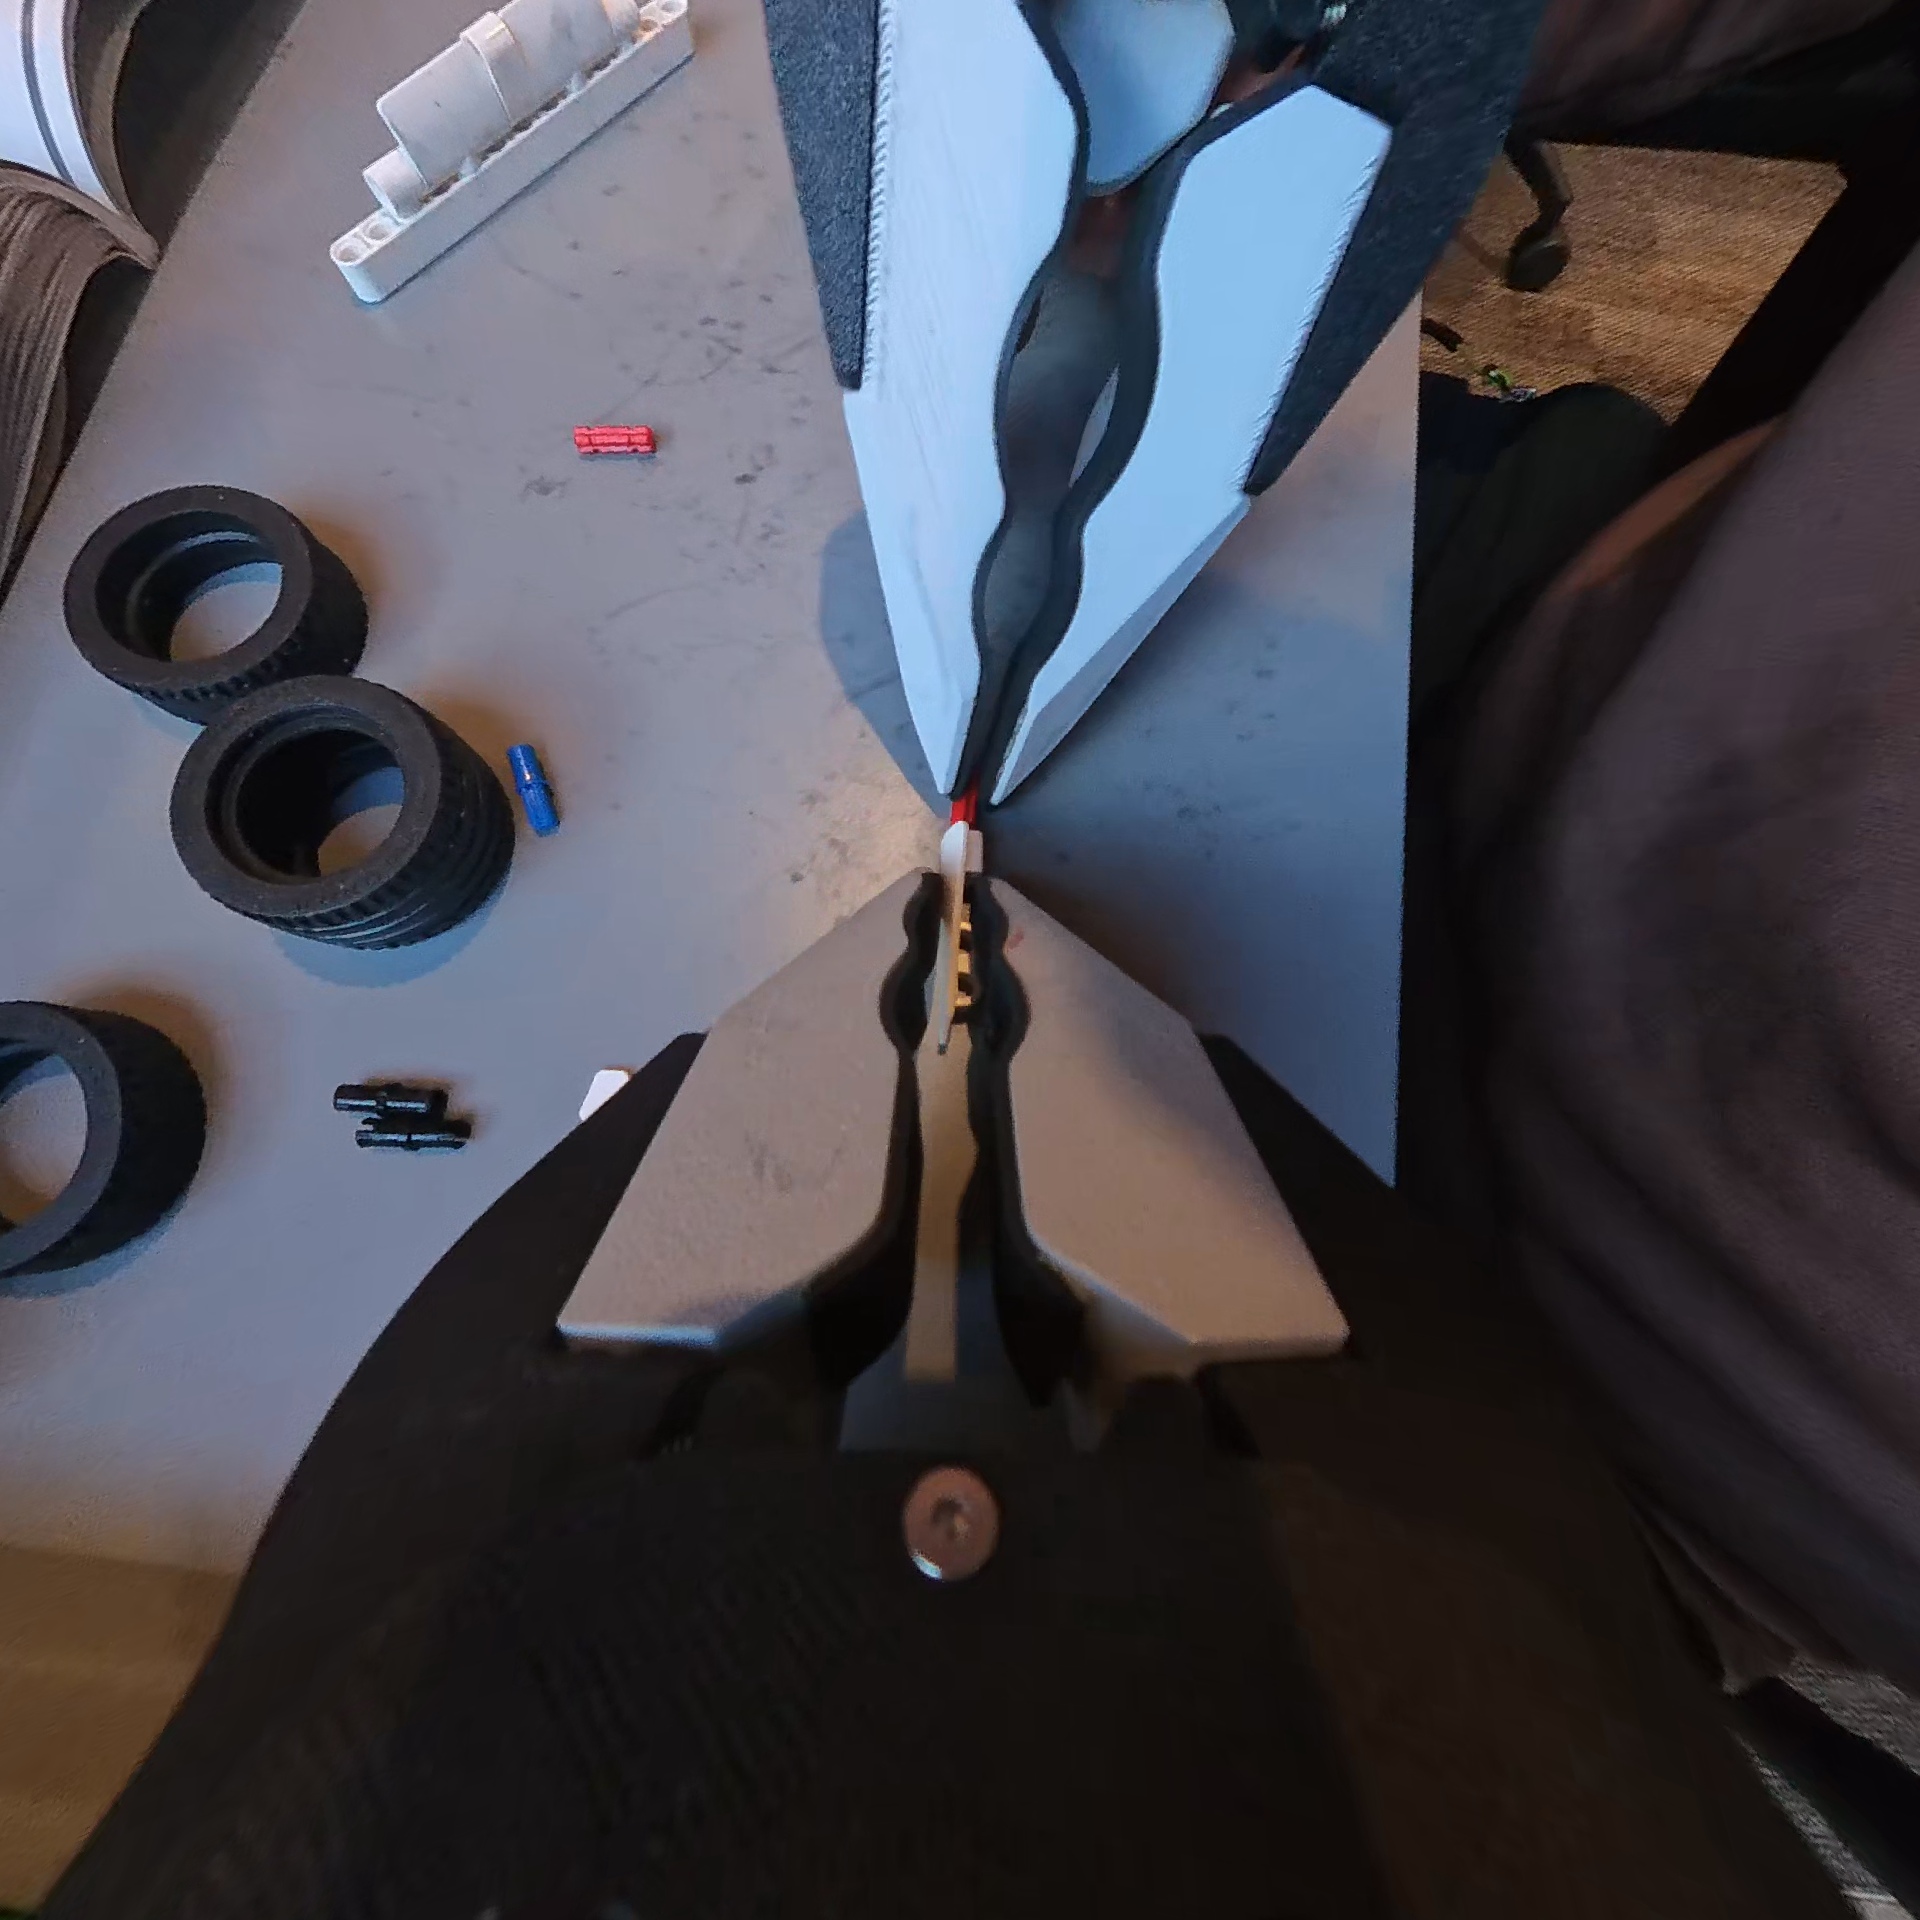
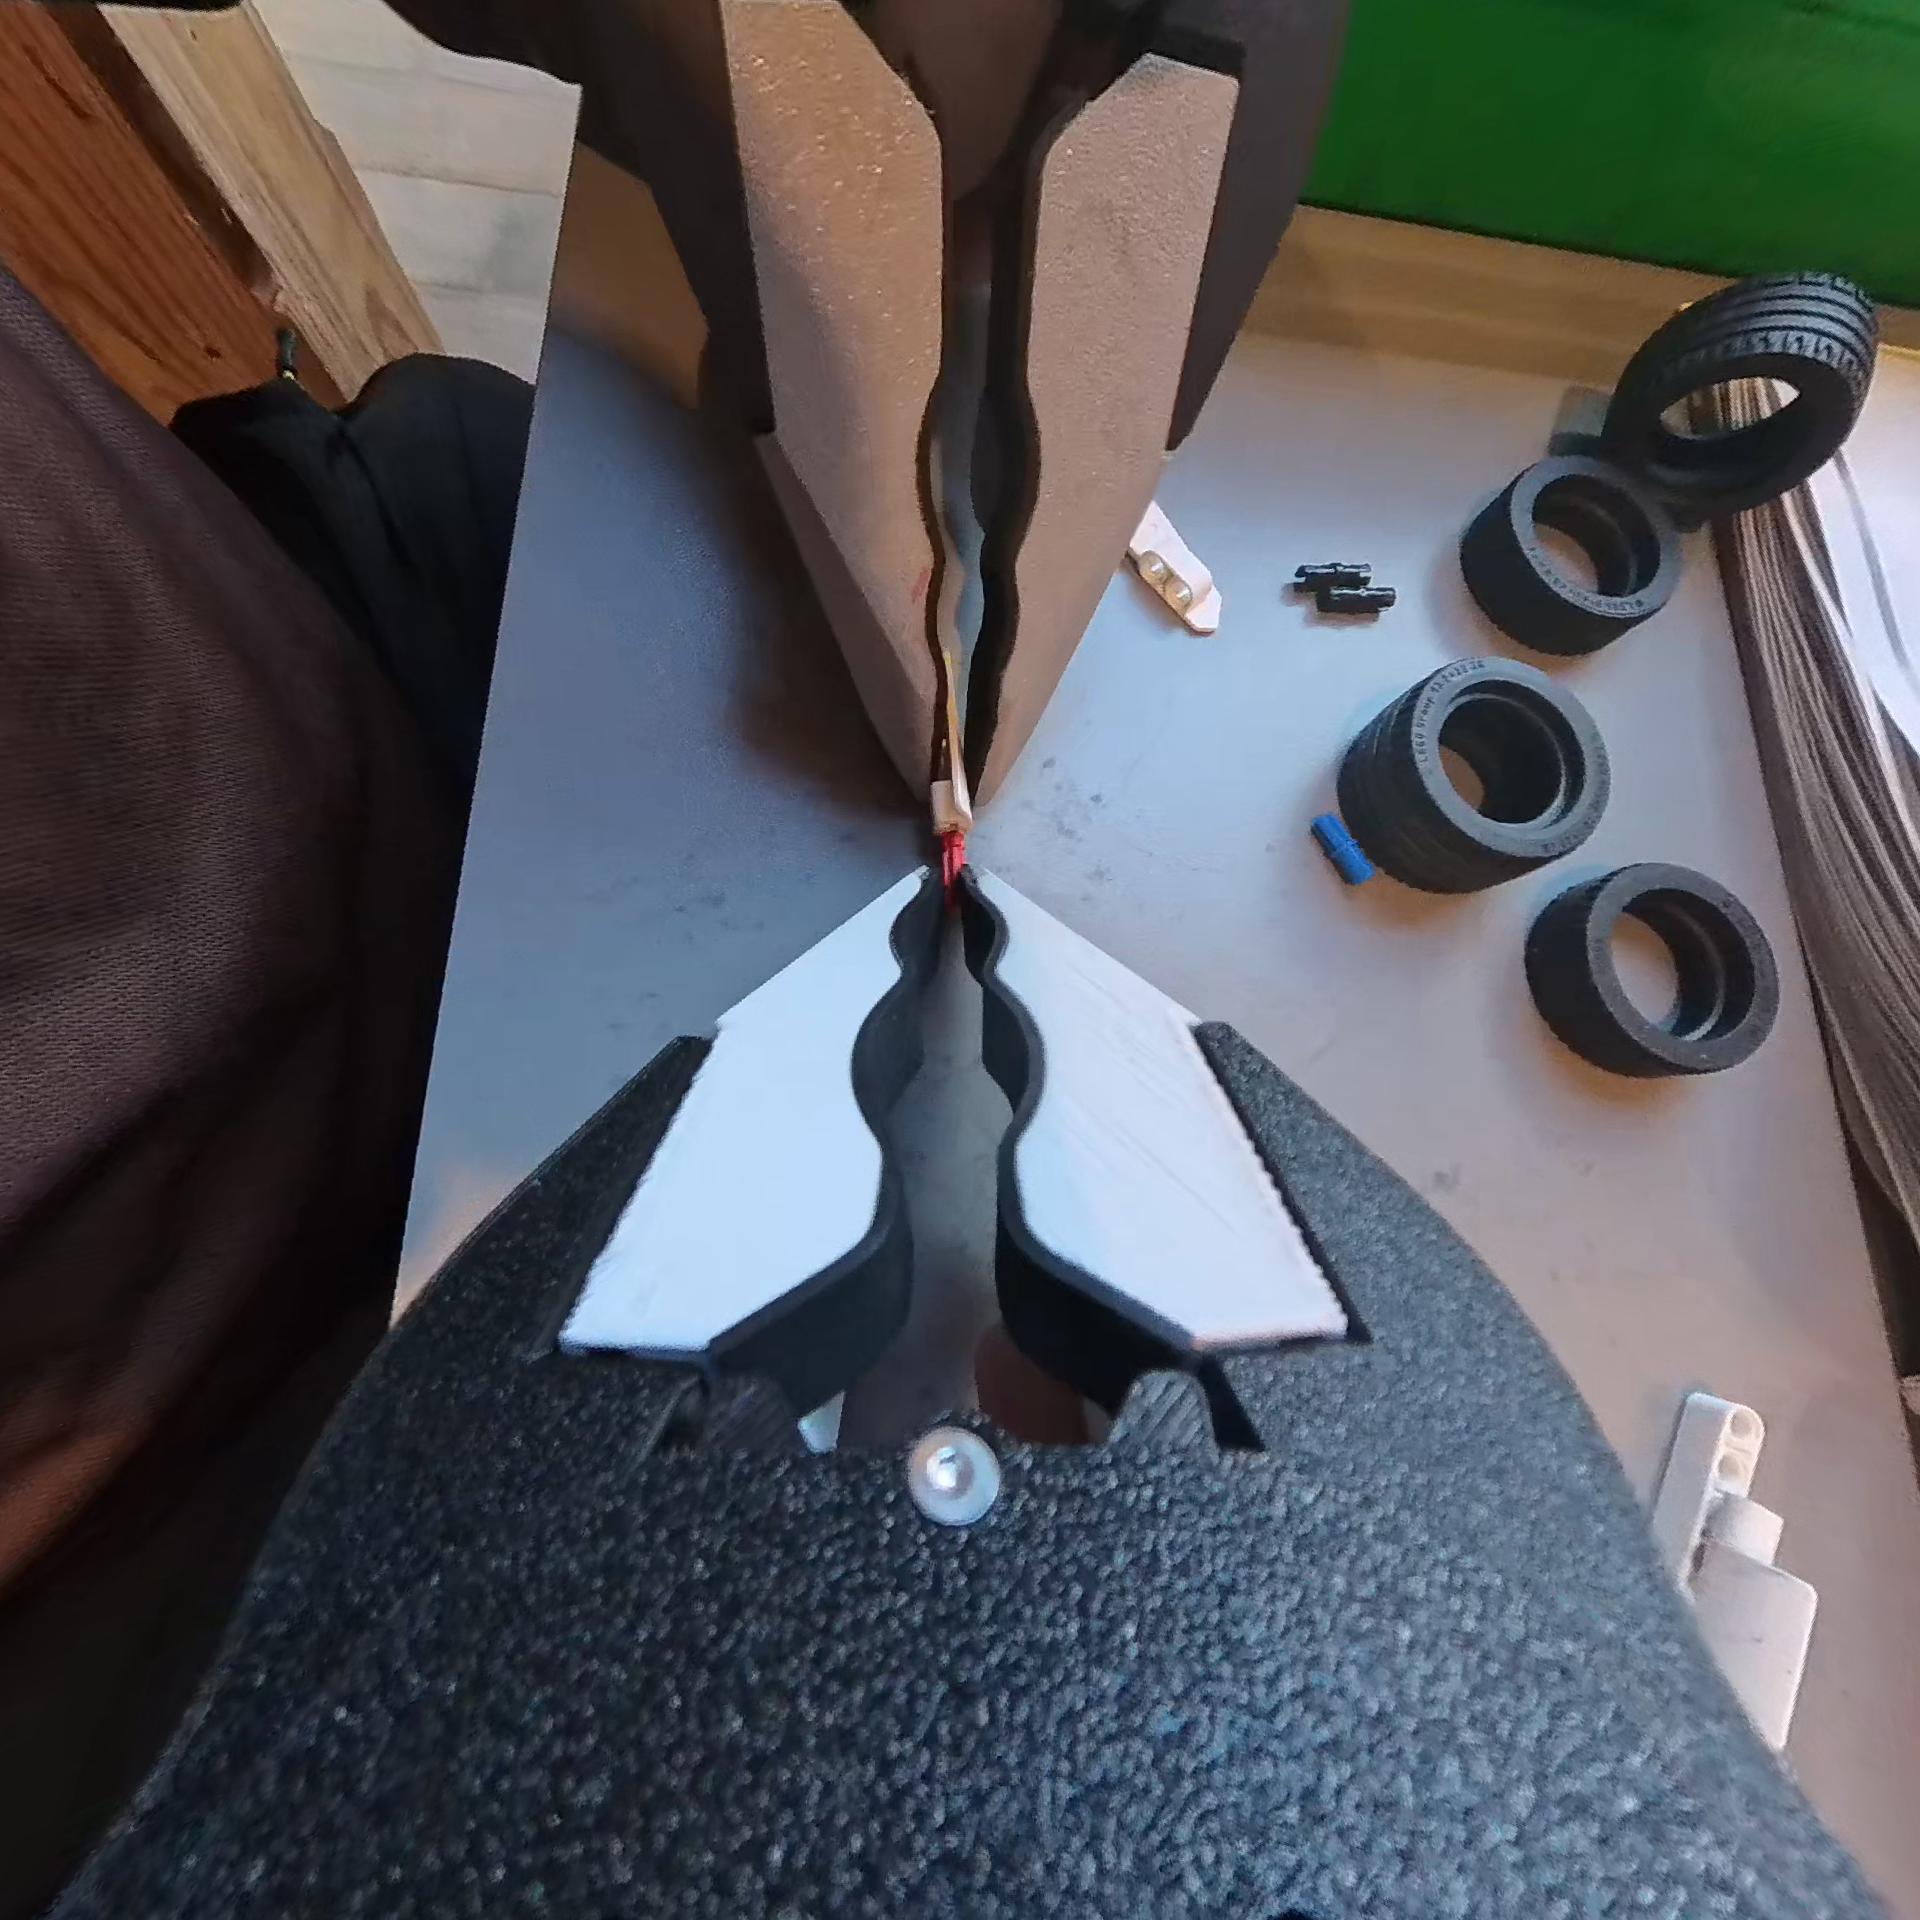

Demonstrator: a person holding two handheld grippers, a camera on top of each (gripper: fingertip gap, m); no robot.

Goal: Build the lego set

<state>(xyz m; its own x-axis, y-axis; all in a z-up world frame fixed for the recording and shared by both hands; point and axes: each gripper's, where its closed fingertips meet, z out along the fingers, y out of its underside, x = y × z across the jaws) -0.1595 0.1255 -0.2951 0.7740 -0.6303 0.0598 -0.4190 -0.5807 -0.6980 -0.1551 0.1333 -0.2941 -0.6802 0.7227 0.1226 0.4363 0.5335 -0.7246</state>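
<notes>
My left gripper [image 1: 954, 885], with grey fingers, is shut on a small white lego beam [image 1: 958, 847] that sticks out past its tips. My right gripper [image 2: 943, 879], with white fingers, is shut on a red pin [image 2: 948, 860]. The two grippers meet tip to tip above the grey table [image 1: 675, 623], near its edge. The red pin's end [image 1: 966, 806] touches the end of the white beam [image 2: 951, 808]. In the left wrist view the right gripper [image 1: 972, 798] comes in from the top. In the right wrist view the left gripper [image 2: 956, 792] comes in from the top.
Three black tires [image 1: 343, 821] [image 1: 213, 603] [image 1: 62, 1132], a blue pin [image 1: 533, 788], two black pins [image 1: 400, 1117], a second red pin [image 1: 614, 441] and a white beam assembly [image 1: 509, 135] lie on the table's left. A dark-clothed person [image 1: 1662, 935] sits beyond the table edge. My left and right fingertips are right by each other.
</notes>
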